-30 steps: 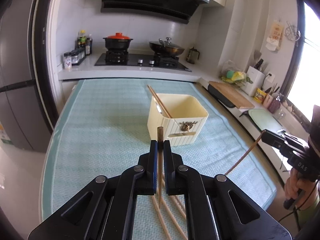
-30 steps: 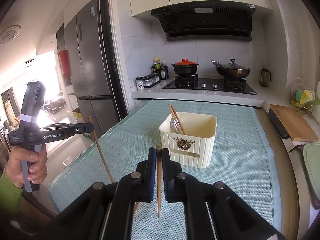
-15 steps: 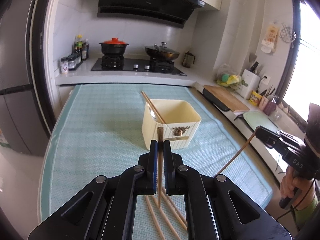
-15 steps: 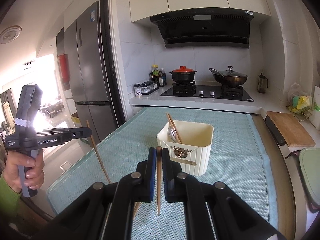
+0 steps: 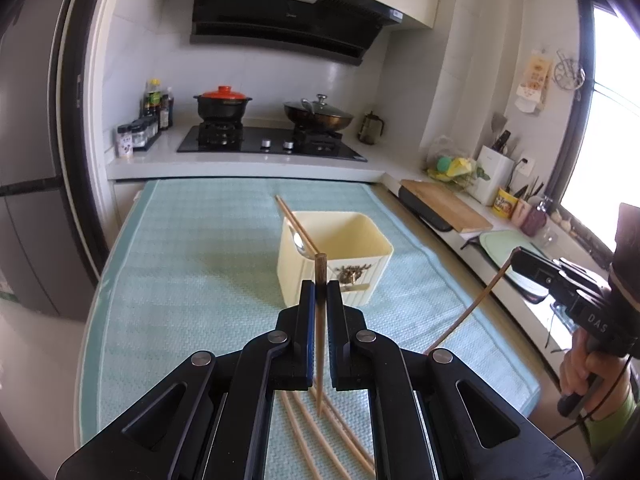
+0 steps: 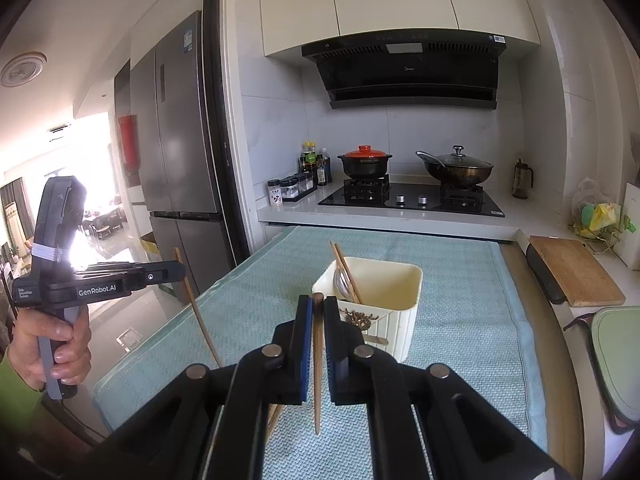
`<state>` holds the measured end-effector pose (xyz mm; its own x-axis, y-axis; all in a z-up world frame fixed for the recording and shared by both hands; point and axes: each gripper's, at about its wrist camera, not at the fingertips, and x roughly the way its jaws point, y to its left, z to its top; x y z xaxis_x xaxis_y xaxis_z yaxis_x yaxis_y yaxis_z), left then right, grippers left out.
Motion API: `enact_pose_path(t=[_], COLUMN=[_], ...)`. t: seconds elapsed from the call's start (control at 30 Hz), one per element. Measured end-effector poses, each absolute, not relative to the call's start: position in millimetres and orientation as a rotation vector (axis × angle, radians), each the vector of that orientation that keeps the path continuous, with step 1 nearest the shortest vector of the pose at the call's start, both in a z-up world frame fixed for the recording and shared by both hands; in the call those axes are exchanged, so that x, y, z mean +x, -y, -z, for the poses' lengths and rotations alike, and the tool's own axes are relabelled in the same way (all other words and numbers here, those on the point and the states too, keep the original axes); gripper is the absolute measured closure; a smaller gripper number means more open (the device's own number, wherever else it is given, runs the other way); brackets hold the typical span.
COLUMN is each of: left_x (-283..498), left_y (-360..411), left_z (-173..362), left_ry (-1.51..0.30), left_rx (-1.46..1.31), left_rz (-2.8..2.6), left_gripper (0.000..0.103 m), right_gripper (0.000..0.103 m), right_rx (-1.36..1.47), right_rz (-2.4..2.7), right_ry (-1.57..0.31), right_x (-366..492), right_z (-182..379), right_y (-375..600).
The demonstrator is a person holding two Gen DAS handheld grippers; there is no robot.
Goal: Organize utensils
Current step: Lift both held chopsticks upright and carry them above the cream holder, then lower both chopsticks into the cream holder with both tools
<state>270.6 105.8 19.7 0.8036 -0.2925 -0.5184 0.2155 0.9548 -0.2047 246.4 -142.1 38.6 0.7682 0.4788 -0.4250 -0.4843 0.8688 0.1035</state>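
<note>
A cream square utensil holder (image 5: 336,260) (image 6: 374,304) stands on the teal mat and holds a spoon (image 5: 298,242) and two chopsticks (image 5: 296,224). My left gripper (image 5: 320,292) is shut on a wooden chopstick (image 5: 319,332), held upright above the mat just before the holder. My right gripper (image 6: 317,310) is shut on another chopstick (image 6: 317,360), also raised before the holder. Each gripper shows in the other's view, the right one (image 5: 520,258) and the left one (image 6: 176,270). Several loose chopsticks (image 5: 320,432) lie on the mat under the left gripper.
The teal mat (image 5: 192,264) covers the counter. Behind it a hob carries a red-lidded pot (image 5: 222,104) and a wok (image 5: 318,116). A wooden cutting board (image 5: 444,204) lies at the right. A fridge (image 6: 180,152) stands at the left.
Both grippers have risen with their chopsticks, tilting up, so the holder sits lower and farther in each view. Both grips are unchanged.
</note>
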Motion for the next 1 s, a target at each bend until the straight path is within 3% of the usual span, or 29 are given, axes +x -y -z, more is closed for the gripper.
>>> enact_pose_path(t=[0.47,1.0], left_x=[274.6,317.6], left_y=[-104.7,-96.6], left_z=[-35.2,-102.8], left_ry=[-0.551,-0.431], left_rx=[-0.141,-0.173], left_rz=[0.293,0.318], left_gripper=[0.100,0.100], right_gripper=[0.097,0.097], right_rx=[-0.002,-0.018], right_rz=[-0.516,-0.493], right_ry=[-0.425,-0.356], right_x=[248.9,288.8], right_z=[-56.3,-106.3], right_y=[149.3,145.4])
